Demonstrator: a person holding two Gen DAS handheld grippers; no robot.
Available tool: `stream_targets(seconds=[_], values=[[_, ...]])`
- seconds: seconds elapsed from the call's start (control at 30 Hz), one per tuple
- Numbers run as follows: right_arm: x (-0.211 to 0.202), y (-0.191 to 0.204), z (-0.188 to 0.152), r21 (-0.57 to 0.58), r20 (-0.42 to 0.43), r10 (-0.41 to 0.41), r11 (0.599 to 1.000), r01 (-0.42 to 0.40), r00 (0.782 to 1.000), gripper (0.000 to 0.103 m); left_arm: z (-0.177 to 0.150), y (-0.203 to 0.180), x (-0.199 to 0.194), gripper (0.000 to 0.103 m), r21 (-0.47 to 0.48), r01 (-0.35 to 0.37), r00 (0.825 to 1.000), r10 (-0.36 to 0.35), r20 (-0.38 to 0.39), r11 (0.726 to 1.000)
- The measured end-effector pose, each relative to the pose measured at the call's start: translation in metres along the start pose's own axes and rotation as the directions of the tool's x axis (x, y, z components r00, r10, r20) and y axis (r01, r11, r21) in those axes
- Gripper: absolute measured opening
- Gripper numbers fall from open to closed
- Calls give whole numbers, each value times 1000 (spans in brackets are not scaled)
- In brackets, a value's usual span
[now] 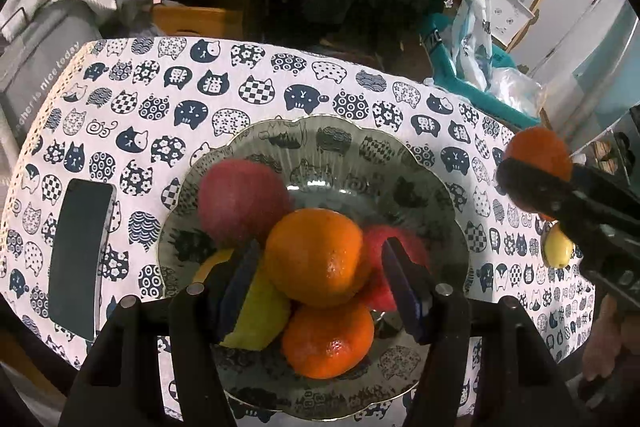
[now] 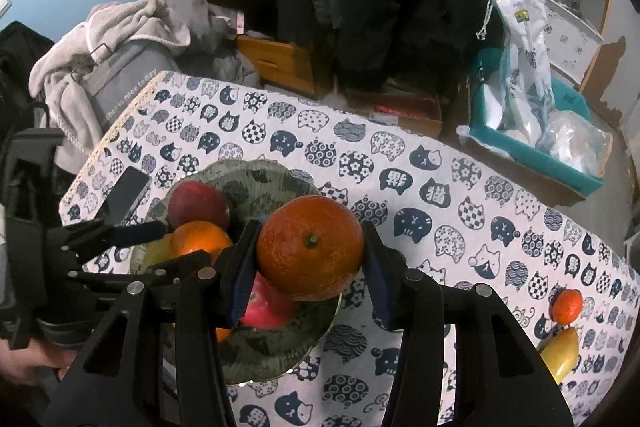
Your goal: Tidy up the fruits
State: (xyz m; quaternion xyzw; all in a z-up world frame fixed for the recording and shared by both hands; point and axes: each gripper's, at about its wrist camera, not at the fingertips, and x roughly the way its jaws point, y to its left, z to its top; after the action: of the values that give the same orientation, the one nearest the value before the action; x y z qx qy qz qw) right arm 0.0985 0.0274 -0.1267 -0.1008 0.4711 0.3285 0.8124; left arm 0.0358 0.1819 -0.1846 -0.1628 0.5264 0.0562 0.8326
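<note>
The right tool (image 2: 310, 263) is pinching a big orange (image 2: 310, 247) squarely between its two blue pads, stem end facing the camera, and carrying it above the near rim of the glass plate (image 2: 280, 363). That grip across the widest part of the fruit is doing sensible work: a round, slick skin is less likely to squirt out when squeezed at its middle.

Over on the other side, the left tool (image 1: 320, 277) is hanging over the plate with its jaws spread. An orange (image 1: 316, 257) on top of the pile is sitting between the blue pads (image 1: 240, 287), but gaps are showing on both sides, so nothing is being gripped there. My read is that it is waiting, or perhaps steadying the heap while the newcomer arrives.

The plate is already getting crowded: a red apple (image 1: 242, 201) at the back, a second orange (image 1: 328, 341) at the front, something yellow (image 1: 260, 315) tucked on the left, and another red fruit (image 1: 380, 267) on the right. Fitting one more on top is looking tricky, since a stacked orange could roll off.

Still lying out on the cat-print counter (image 2: 440, 187), well apart from the plate, are a small orange (image 2: 567, 305) and a yellow fruit (image 2: 560, 351) touching each other, so the gathering is not finished. A dark phone (image 1: 80, 259) is lying beside the plate, clear of the action.
</note>
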Motion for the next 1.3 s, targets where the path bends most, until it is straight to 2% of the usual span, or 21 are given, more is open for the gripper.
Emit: stream_targets(seconds=[0.3, 0.73, 1.0, 1.3], values=[[36, 4, -4, -28, -52, 0, 1000, -2, 999, 48, 2, 6, -14, 66, -4, -54, 996, 54, 66, 999], [79, 0, -9, 7, -131, 45, 999, -45, 990, 50, 3, 8, -14, 66, -1, -80, 994, 80, 75, 997], [68, -2, -5, 11, -99, 43, 999, -42, 994, 53, 4, 2, -15, 66, 10, -78, 994, 77, 80, 997], [37, -12, -3, 31, -44, 10, 999, -8, 999, 54, 4, -5, -29, 66, 20, -69, 992, 67, 106, 997]])
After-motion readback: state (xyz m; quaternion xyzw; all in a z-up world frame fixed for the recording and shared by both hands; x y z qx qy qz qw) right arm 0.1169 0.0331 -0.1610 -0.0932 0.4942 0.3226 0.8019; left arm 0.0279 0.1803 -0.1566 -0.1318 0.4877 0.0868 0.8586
